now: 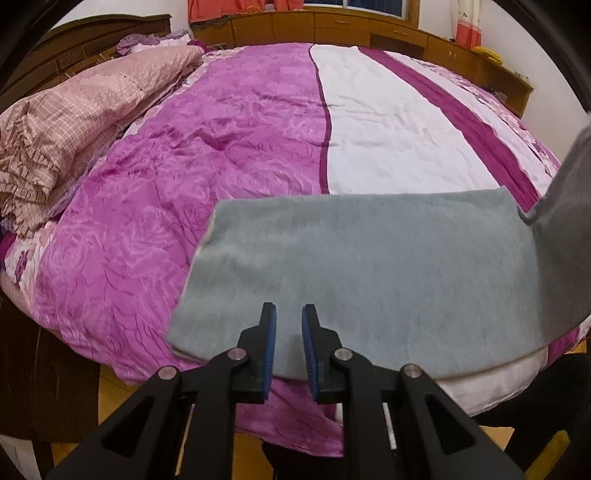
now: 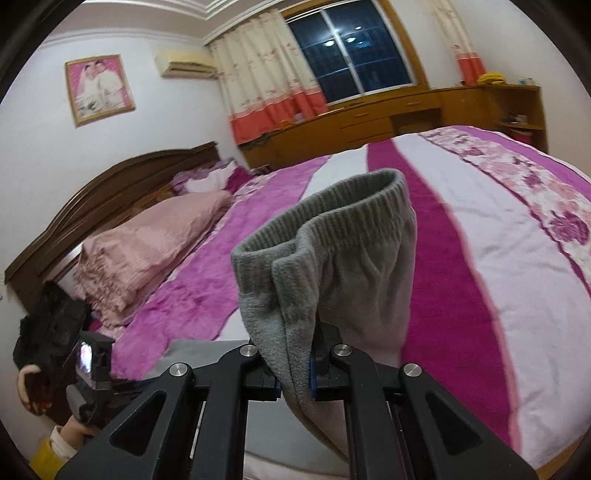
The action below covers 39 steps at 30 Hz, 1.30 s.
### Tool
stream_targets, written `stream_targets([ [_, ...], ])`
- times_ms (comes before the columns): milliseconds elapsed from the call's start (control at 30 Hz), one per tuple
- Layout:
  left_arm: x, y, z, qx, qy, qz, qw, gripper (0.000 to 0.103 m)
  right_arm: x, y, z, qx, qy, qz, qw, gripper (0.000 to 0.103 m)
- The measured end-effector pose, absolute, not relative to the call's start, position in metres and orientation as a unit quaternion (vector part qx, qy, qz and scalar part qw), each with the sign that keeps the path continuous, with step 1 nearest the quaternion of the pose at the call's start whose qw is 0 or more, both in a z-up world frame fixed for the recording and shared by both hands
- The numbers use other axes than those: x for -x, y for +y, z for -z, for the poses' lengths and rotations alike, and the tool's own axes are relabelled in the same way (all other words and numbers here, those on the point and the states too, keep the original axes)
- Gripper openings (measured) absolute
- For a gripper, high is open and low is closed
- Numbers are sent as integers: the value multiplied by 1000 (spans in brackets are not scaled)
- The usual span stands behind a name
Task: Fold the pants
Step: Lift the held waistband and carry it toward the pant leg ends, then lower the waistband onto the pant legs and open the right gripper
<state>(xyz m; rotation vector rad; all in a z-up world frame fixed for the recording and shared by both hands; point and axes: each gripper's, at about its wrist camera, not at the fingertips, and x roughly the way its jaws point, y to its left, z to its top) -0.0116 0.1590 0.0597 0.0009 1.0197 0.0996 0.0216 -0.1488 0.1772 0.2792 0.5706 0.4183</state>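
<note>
Grey fleece pants (image 1: 362, 273) lie flat near the front edge of the bed, with one end lifted at the right of the left wrist view. My left gripper (image 1: 289, 314) is open and empty, its blue pads just above the near edge of the pants. My right gripper (image 2: 295, 369) is shut on the pants (image 2: 332, 266) near the ribbed waistband, which stands bunched up in front of the camera, lifted off the bed. The other gripper and the hand holding it (image 2: 85, 362) show at the lower left of the right wrist view.
The bed has a purple, white and magenta striped cover (image 1: 229, 140). A folded pink quilt (image 1: 70, 125) lies at the head end by the dark wooden headboard (image 2: 110, 192). Wooden cabinets (image 1: 332, 26) and a window stand behind the bed.
</note>
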Motion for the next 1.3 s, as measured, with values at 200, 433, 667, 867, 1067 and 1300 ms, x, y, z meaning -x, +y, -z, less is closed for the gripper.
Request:
stream_targets([
  [200, 2, 170, -57, -2, 486, -34, 873, 15, -34, -101, -169, -127, 301, -225, 918, 3],
  [433, 3, 185, -55, 5, 479, -26, 877, 15, -41, -51, -155, -112, 323, -251, 906, 3],
  [667, 7, 205, -47, 22, 481, -30, 876, 15, -39, -4, -151, -93, 325, -275, 900, 3],
  [867, 13, 226, -53, 44, 472, -33, 880, 15, -34, 48, -142, -60, 335, -300, 891, 3],
  [1067, 20, 239, -57, 44, 465, -42, 883, 15, -32, 88, -119, -35, 355, -320, 878, 3],
  [1300, 24, 255, -57, 61, 461, -54, 883, 15, -36, 123, -91, -20, 374, -330, 867, 3],
])
